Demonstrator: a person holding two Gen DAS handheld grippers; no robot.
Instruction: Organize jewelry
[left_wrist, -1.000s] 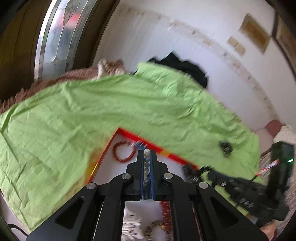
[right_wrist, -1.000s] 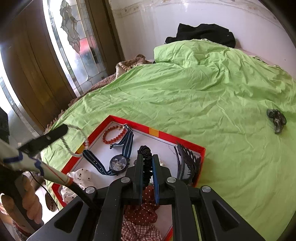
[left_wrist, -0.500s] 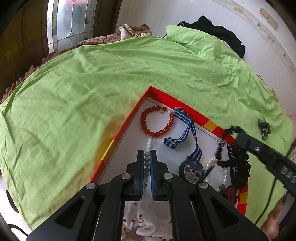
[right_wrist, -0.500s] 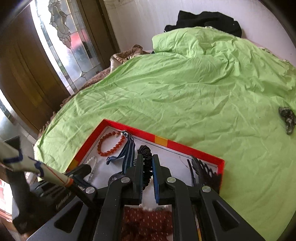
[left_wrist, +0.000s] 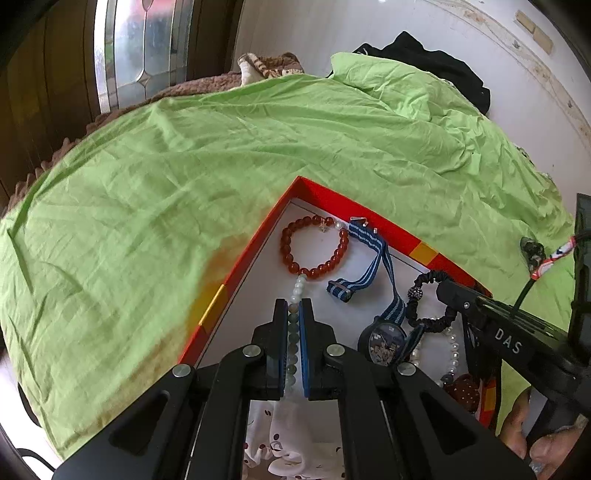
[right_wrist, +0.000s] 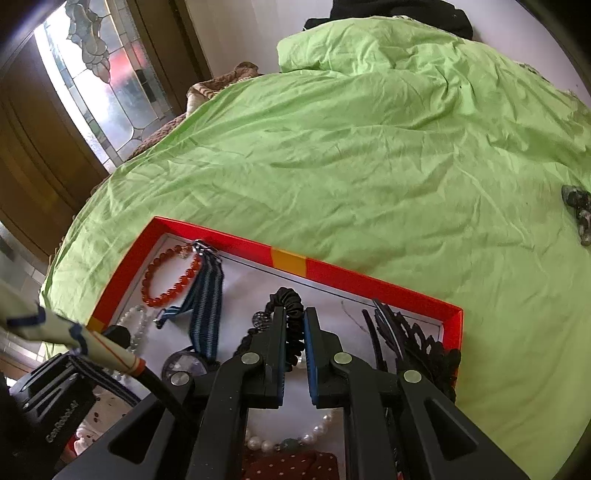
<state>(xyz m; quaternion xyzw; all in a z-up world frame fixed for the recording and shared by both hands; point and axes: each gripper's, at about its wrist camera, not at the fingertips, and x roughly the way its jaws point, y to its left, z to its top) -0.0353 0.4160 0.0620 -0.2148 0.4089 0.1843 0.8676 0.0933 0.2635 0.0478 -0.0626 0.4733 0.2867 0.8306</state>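
A red-rimmed box with a white floor lies on the green sheet. It holds a red bead bracelet, a blue striped watch and a black hair comb. My left gripper is shut on a pale green-and-white bead necklace whose free end lies on the box floor by the bracelet. My right gripper is shut on a black scrunchie, low over the box. The scrunchie also shows in the left wrist view.
A small dark hair clip lies on the sheet to the right, outside the box. A pearl string and spotted cloth pieces sit at the box's near end. Black clothing lies by the far wall.
Both grippers have come lower into the box. The necklace end now rests on the box floor, and the scrunchie hangs close to it.
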